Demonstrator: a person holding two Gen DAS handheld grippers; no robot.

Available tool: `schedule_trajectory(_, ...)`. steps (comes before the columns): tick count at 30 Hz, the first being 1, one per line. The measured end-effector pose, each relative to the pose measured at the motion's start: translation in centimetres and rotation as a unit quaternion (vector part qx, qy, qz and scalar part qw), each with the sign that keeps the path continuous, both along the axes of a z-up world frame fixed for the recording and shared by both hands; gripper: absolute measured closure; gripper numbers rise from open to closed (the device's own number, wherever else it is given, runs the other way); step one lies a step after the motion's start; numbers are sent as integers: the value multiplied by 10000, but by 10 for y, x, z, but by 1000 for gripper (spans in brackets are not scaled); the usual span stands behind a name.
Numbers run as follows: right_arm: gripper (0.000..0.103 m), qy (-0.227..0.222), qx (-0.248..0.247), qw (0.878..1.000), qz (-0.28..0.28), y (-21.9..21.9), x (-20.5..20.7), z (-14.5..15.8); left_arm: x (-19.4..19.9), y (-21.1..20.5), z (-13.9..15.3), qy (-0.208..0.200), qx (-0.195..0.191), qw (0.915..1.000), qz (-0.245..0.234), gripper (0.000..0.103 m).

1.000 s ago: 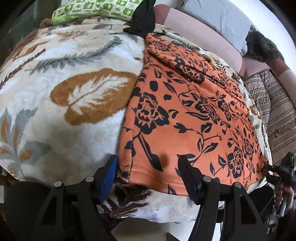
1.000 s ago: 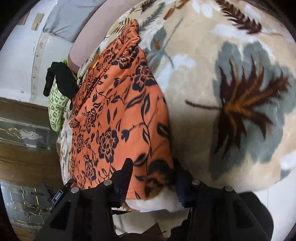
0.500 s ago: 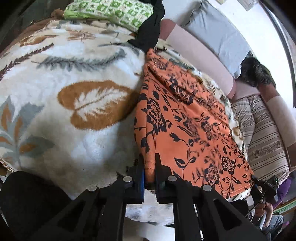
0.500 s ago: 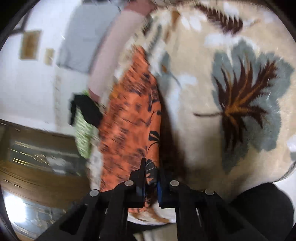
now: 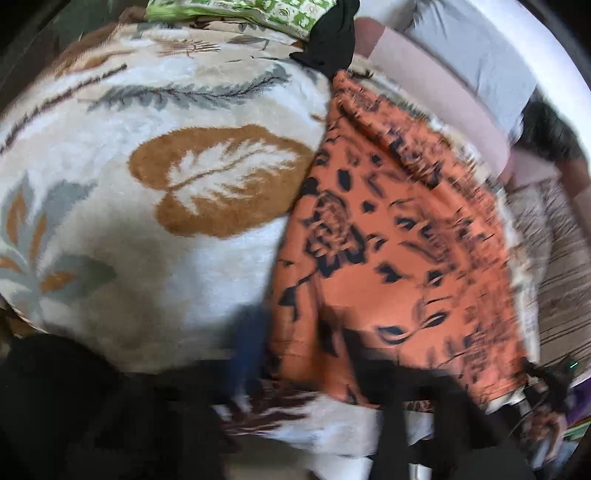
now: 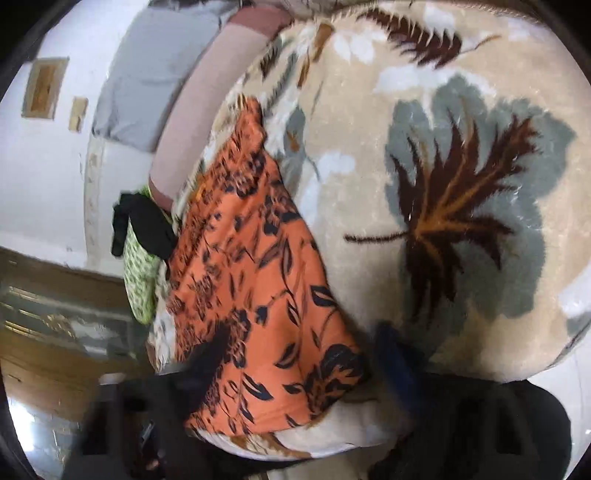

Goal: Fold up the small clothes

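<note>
Left gripper (image 5: 312, 354): its fingers stand wide apart, blurred, straddling the near left corner of the cloth; nothing is held between them.
Left fingers (image 5: 248, 343): one blue-padded finger sits just left of the cloth's hem over the blanket, the other dark one lies over the orange fabric to the right.
Right gripper (image 6: 301, 373): its fingers are spread wide on either side of the near right corner of the cloth, gripping nothing.
Right fingers (image 6: 397, 363): the blue-padded one is over the blanket just right of the cloth edge; the dark one crosses the fabric on the left.
Cloth (image 5: 399, 240): orange with a black flower print, lying spread on the blanket, its near hem between each pair of fingers and its length running away from them toward the sofa back.
Blanket (image 5: 155, 206): fluffy cream with brown and grey leaves, under the cloth and stretching out left of the left fingers and right of the right fingers.
Black garment (image 5: 330, 35): bunched just beyond the far end of the cloth.
Green patterned cushion (image 5: 236, 9): beside the black garment, far from the fingers.
Grey pillow (image 5: 476, 59): farthest back, against the pink sofa back (image 5: 436, 99).
</note>
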State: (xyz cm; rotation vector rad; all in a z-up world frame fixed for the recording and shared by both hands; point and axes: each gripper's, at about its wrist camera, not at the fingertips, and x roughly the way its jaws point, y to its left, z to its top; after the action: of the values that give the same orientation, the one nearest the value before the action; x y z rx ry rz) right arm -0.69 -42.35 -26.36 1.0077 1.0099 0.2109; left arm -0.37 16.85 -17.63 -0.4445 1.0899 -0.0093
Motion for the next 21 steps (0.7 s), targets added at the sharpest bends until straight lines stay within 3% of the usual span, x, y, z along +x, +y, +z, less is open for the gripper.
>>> schedule_trajectory(2,94,25,35,9998,175,-1,-3,-1,-6,5,6,-46,-314,9995,43,96)
schedule_trajectory(5,95,-467,-85,9987,181,5,-14,31,-22,-2,43,-715,-89,9973,-144,96)
schedule_trajectory(8,95,-763,-90,9970,46,-3,-17,52,-16,1,32,-549,-219,9982,-38,96)
schedule_trajectory(10,95,-500,-168,9986,16,-7,-10,37,-6,5,-4,85,-273,9995,101,95)
schedule_trajectory(13,91,266,4,9996,84,-3,-1,-6,-9,7,-1,-14,-302,9995,110,91)
schedule_trajectory(14,91,233,73,9997,8,-3,-3,-8,-11,7,5,-118,-223,9996,92,85)
schedule_trajectory(15,88,89,177,9998,-37,-3,-5,-7,-10,6,6,-113,-209,9997,69,69)
schedule_trajectory(16,84,-10,246,9997,-71,-3,-7,-6,-9,7,3,-56,-279,9996,30,63)
schedule_trajectory(17,62,-83,344,9993,-99,-4,-8,-7,-9,7,2,-36,-308,9995,15,63)
schedule_trajectory(18,51,-197,413,9989,-69,-4,-8,-6,-8,5,0,-24,-245,9997,1,64)
schedule_trajectory(20,56,-129,144,9997,132,1,-4,-4,-5,2,3,82,-133,9998,-76,97)
schedule_trajectory(21,87,-76,80,9997,228,3,-2,-3,-3,0,4,113,-272,9995,-91,96)
